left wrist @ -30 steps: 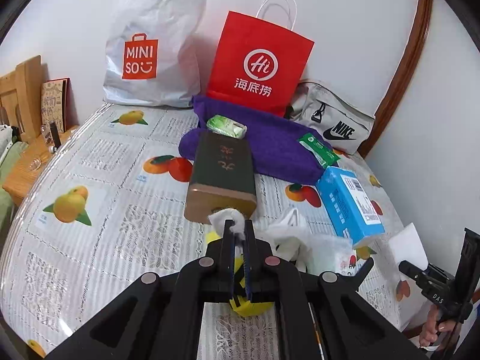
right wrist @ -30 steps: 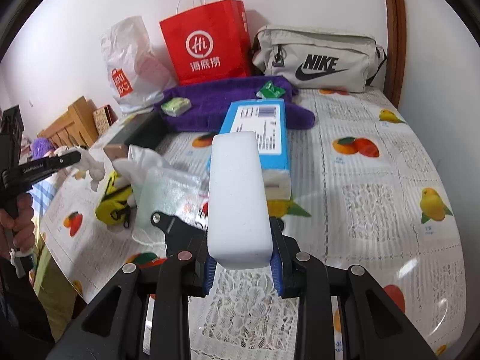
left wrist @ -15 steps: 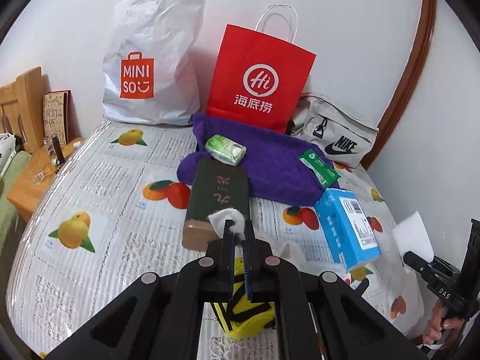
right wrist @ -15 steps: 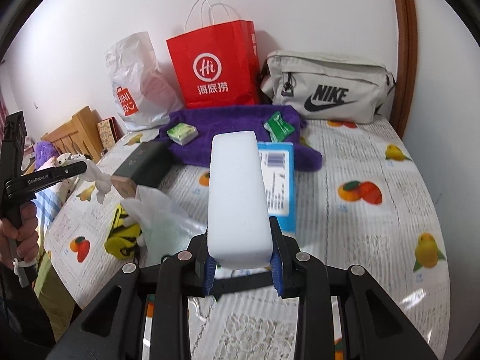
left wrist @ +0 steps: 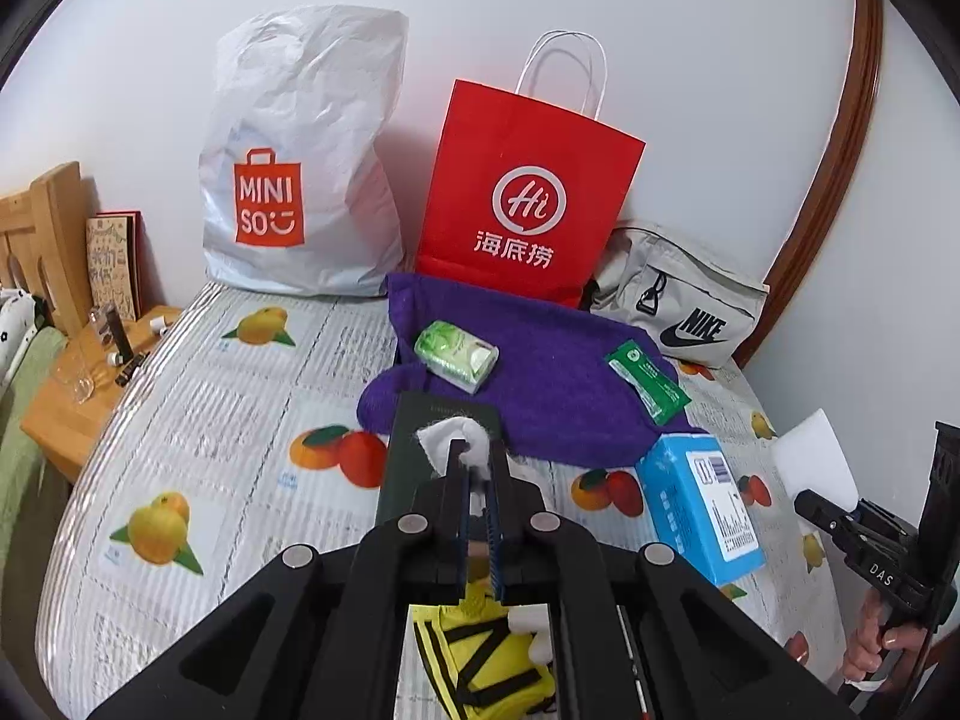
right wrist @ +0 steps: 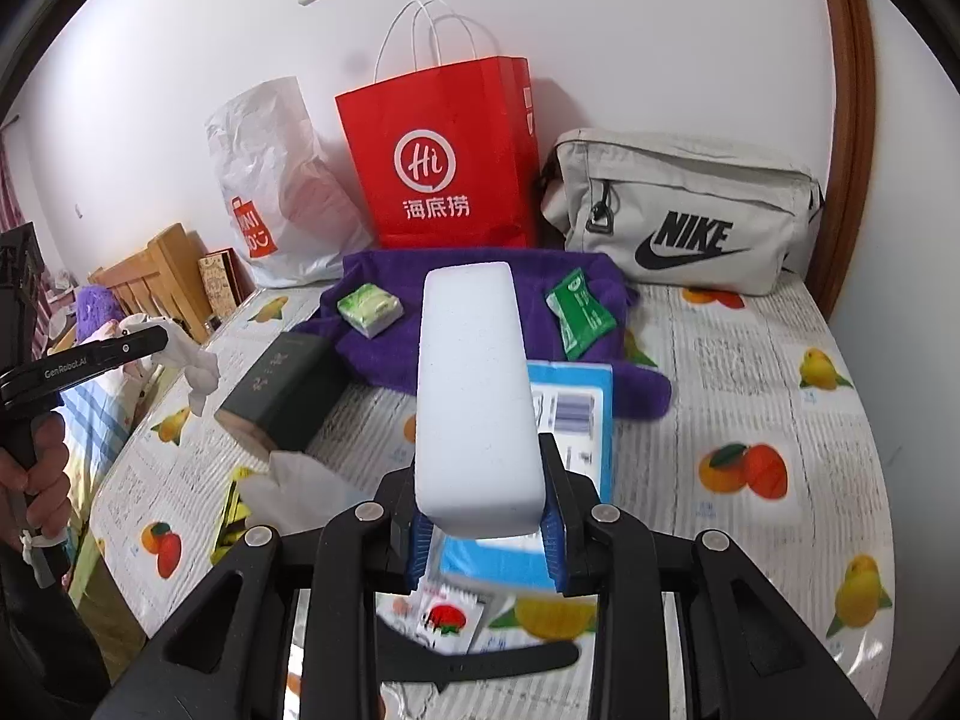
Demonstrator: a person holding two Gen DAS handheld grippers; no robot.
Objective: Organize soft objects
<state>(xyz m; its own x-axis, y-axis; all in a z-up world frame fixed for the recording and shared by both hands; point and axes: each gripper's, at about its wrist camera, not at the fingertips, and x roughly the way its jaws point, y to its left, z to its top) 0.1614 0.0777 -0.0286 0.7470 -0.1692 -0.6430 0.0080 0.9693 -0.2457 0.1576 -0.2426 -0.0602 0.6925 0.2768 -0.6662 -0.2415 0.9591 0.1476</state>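
Observation:
My left gripper (left wrist: 477, 456) is shut on a crumpled white tissue (left wrist: 450, 438), held up above the dark green box (left wrist: 420, 420). The right wrist view shows that same tissue (right wrist: 201, 369) hanging from the left gripper (right wrist: 135, 342) at the left edge. My right gripper (right wrist: 486, 519) is shut on a long white foam block (right wrist: 474, 384), raised over the blue box (right wrist: 576, 414). A purple towel (left wrist: 558, 372) lies at the back with a green tissue pack (left wrist: 456, 354) and a green sachet (left wrist: 648, 384) on it. Under my left gripper lies a yellow-and-black soft item (left wrist: 486, 666).
A fruit-print cloth covers the table (left wrist: 198, 420). A Miniso bag (left wrist: 300, 156), a red paper bag (left wrist: 522, 192) and a grey Nike bag (left wrist: 678, 306) stand along the wall. A crumpled plastic bag (right wrist: 294, 486) lies near the front. Wooden furniture (left wrist: 54, 222) stands at left.
Both grippers have risen and drawn back from the table, each keeping its hold. The yellow item and the boxes now sit lower and farther off in both views.

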